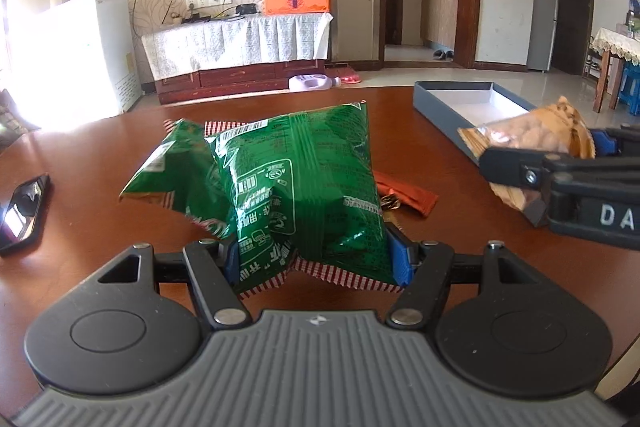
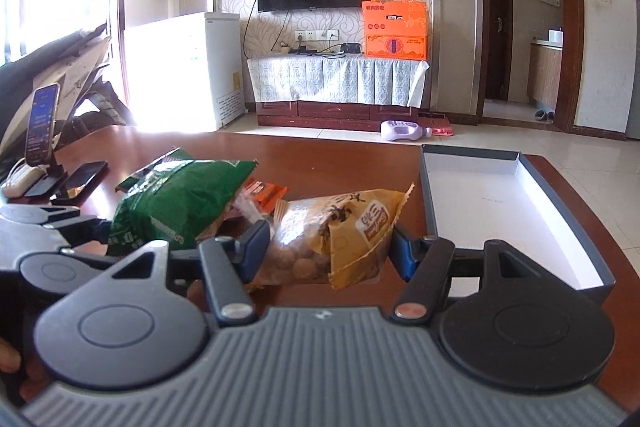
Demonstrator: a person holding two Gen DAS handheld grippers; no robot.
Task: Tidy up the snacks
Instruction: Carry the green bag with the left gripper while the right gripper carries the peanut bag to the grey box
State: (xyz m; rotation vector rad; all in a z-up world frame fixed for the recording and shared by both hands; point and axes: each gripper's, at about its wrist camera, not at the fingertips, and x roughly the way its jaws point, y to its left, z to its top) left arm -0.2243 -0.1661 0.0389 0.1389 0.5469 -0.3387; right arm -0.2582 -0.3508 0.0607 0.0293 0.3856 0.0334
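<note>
My left gripper (image 1: 316,259) is shut on a green snack bag (image 1: 296,179), held above the brown table. A second green bag (image 1: 176,171) lies just left of it. My right gripper (image 2: 326,251) is shut on a yellow-orange bag of round snacks (image 2: 328,243), near the left wall of an open grey-blue box (image 2: 524,167) with a white inside. The right gripper and its bag (image 1: 536,139) also show at the right of the left wrist view, by the box (image 1: 436,103). The green bag (image 2: 176,203) shows left in the right wrist view.
An orange-red packet (image 1: 408,193) lies on the table behind the green bag; it also shows in the right wrist view (image 2: 266,193). A dark phone (image 1: 22,211) lies at the table's left. A phone on a stand (image 2: 40,123) stands at the far left edge.
</note>
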